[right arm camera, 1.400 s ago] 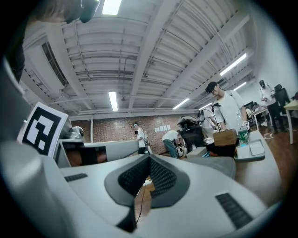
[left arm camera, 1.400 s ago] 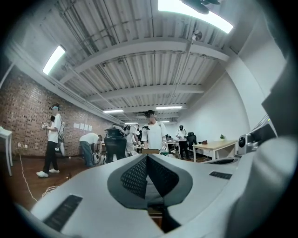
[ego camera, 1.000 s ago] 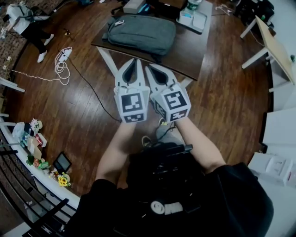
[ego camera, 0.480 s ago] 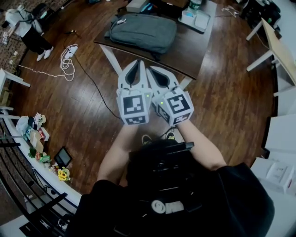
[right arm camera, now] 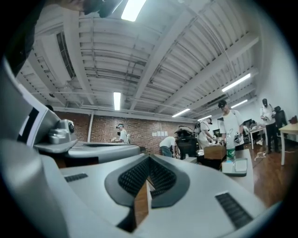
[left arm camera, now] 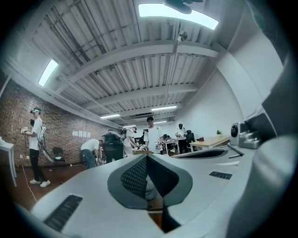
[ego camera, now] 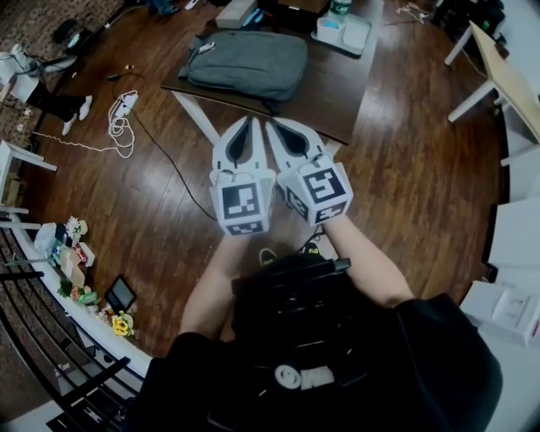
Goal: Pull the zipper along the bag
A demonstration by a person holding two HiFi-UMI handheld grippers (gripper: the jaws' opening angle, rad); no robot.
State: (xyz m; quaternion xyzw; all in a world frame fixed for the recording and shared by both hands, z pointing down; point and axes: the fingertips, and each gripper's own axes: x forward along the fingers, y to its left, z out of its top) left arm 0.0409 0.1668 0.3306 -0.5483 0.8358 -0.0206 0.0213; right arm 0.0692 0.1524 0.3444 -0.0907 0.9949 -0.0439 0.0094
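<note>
We held both tools out level in front of us, side by side, over the wooden floor (ego camera: 152, 202), short of the table (ego camera: 346, 93). The left gripper (ego camera: 242, 123) had its fingers (left arm camera: 135, 176) closed together with nothing between them; its own view showed the dark pads meeting at the tip. The right gripper (ego camera: 272, 127) was the same: fingers (right arm camera: 135, 179) shut tip to tip and empty. The two tips were near each other, just apart, and pointed toward the near edge of the table. The bag (ego camera: 247, 63), a grey backpack, lay flat on the dark table, well apart from both grippers and touched by neither. We could not make out its zipper from the head view, too small. A bottle (ego camera: 339, 8) and a white tray (ego camera: 344, 32) sat at the far right end of the table, beside the bag. A white cable (ego camera: 118, 126) lay coiled on the floor to the left of the table, and a lighter table (ego camera: 504, 74) stood off to the right. In both gripper views several people stood in the background by a brick wall (right arm camera: 139, 128)
</note>
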